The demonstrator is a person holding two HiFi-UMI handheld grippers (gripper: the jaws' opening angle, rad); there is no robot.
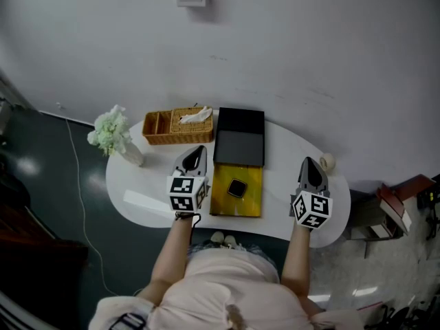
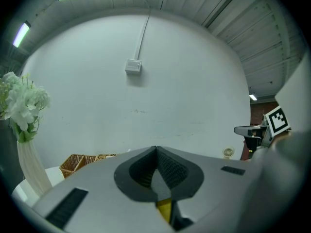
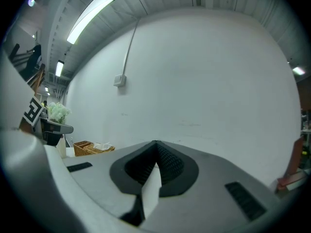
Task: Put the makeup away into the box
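The white oval bench [image 1: 137, 201] stands against a pale wall, and the person's body cuts off its near edge in the head view. At its middle lies the open box [image 1: 223, 205], with its gold-lined base nearer and its black lid [image 1: 239, 135] laid back toward the wall. The makeup case [image 1: 237, 188], small, dark and square, already sits inside on the gold lining. The left claw [image 1: 196, 151] hovers just left of the box. In its own view the left claw [image 2: 156, 149] has its ribbed pads pressed together at the tips with nothing between them. Only a yellow sliver of the box lining shows through the slot below. The right claw [image 1: 307, 161] is over the right end of the bench, well apart from the box. In its own view the right claw [image 3: 155, 143] is likewise fully closed and empty, with white bench showing in its slot. At the far left is a wicker basket [image 1: 168, 128] holding a crumpled tissue [image 1: 196, 115], and left of that a vase of white flowers [image 1: 112, 133]. Both gripper views catch the basket and flowers, but neither shows the makeup case. A small round pale object [image 1: 327, 161] sits by the wall at the right. The left gripper view hints at a grille on it, too small to identify.
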